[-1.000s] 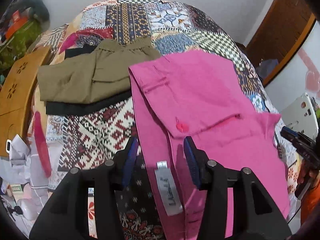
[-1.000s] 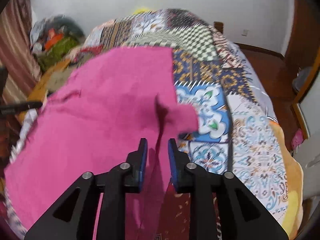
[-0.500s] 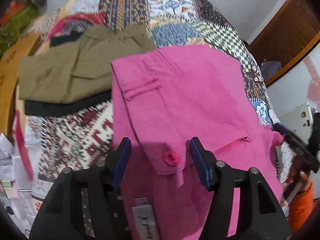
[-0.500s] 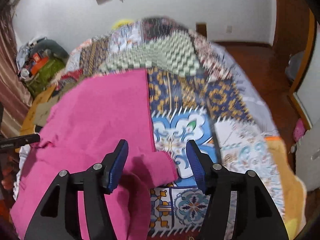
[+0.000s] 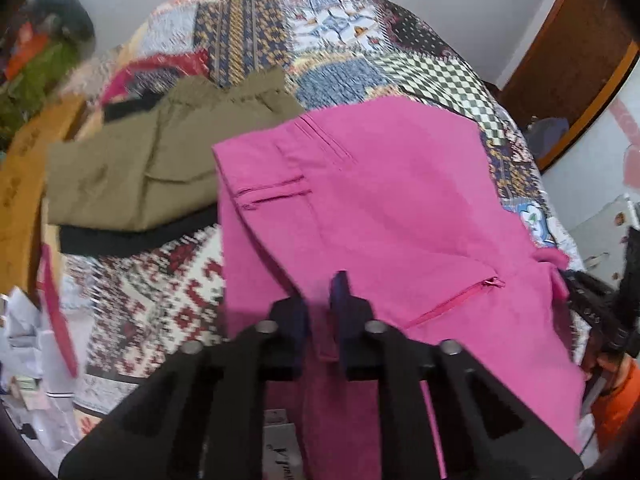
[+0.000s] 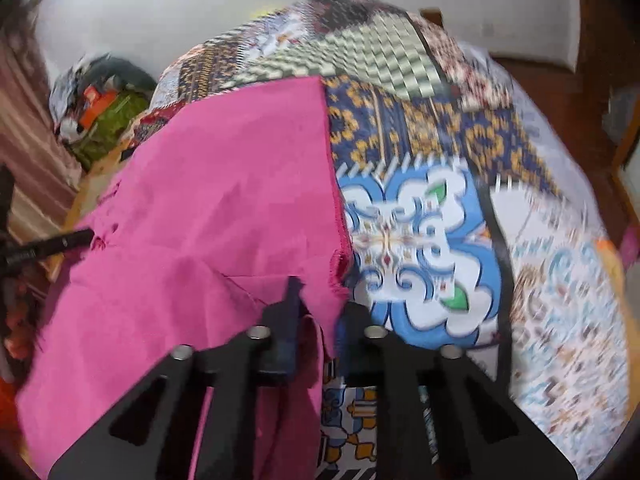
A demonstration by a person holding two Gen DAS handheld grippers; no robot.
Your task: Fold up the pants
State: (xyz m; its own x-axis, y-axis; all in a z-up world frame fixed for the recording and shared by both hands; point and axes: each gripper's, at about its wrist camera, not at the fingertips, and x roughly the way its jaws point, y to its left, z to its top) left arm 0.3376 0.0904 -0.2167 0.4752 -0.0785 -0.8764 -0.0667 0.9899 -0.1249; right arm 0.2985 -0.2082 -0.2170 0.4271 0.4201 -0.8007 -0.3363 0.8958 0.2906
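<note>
Pink pants (image 5: 380,200) lie spread on the patchwork bedspread (image 5: 340,52), with the waistband near me and a zip pocket (image 5: 460,300) showing. My left gripper (image 5: 320,304) is closing its jaws on the waistband flap, and pink cloth is pinched between the blue pads. In the right wrist view the pants (image 6: 220,180) reach to a frayed edge. There my right gripper (image 6: 320,304) is also closing, with a bunched corner of pink cloth caught between its pads. The right gripper's black tip (image 5: 592,304) shows at the far side of the pants.
Folded olive pants (image 5: 152,160) rest on a black garment (image 5: 132,240) left of the pink pair. A wooden board (image 5: 20,184) borders the bed's left side. Bare bedspread (image 6: 420,240) lies to the right. A heap of bags (image 6: 100,108) sits by the far wall.
Both grippers spread wide over the pink cloth half a second ago, then came down and closed on it. The button flap now sits inside the left jaws.
</note>
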